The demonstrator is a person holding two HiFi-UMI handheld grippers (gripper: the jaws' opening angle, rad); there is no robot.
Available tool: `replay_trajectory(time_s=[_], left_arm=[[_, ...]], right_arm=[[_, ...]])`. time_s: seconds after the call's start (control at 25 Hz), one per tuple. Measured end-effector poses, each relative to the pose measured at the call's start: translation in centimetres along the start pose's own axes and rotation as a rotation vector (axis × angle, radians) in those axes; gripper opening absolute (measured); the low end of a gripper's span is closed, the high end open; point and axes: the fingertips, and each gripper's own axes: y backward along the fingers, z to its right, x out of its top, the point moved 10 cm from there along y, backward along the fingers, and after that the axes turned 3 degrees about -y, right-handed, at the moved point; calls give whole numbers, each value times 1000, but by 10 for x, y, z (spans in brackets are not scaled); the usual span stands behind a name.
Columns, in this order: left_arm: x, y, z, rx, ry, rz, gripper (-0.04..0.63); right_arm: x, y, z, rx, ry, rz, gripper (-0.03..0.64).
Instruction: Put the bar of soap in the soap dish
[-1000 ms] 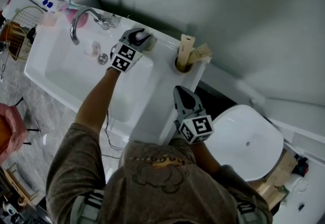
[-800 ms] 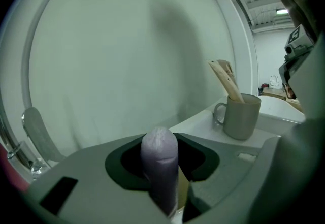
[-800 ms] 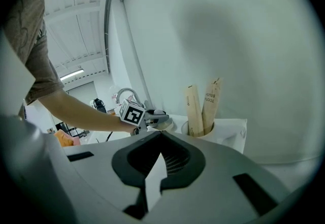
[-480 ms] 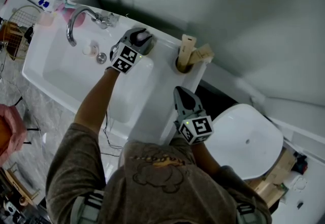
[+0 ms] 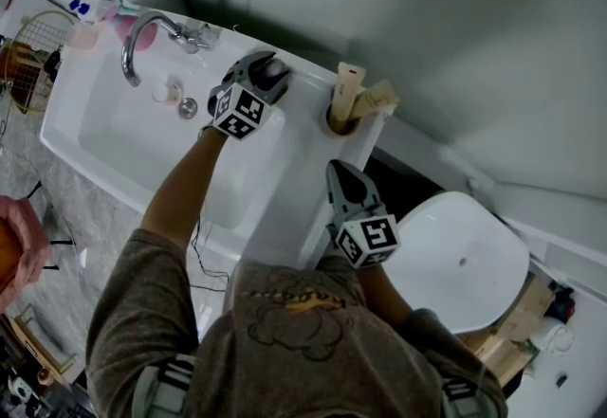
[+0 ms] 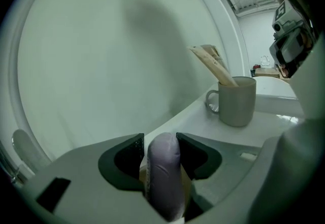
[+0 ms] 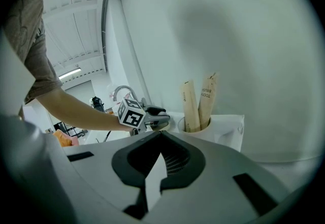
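Observation:
A pale purple bar of soap stands on edge between my left gripper's pads, over a tan soap dish on the sink's back ledge. The jaws have just been opening, and a thin gap shows beside the soap at the left pad. In the head view the left gripper points at the wall from the ledge and hides the dish. My right gripper hovers over the sink's right rim, its jaws together with nothing between them. From there I see the left gripper ahead.
A grey mug with wooden toothbrushes stands on the ledge right of the left gripper. The faucet and basin lie to the left, with a wire basket beyond. A white toilet lid sits at right.
My left gripper has rolled a little on the ledge, turning its marker cube. The right gripper has stayed put.

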Motion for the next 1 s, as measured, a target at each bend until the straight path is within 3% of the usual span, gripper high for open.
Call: replay_trajectory(time_s=[1.0], left_arm=[[8, 6, 12, -15, 17, 32, 225]], right_arm=[[-1, 7, 8, -6, -7, 5, 0]])
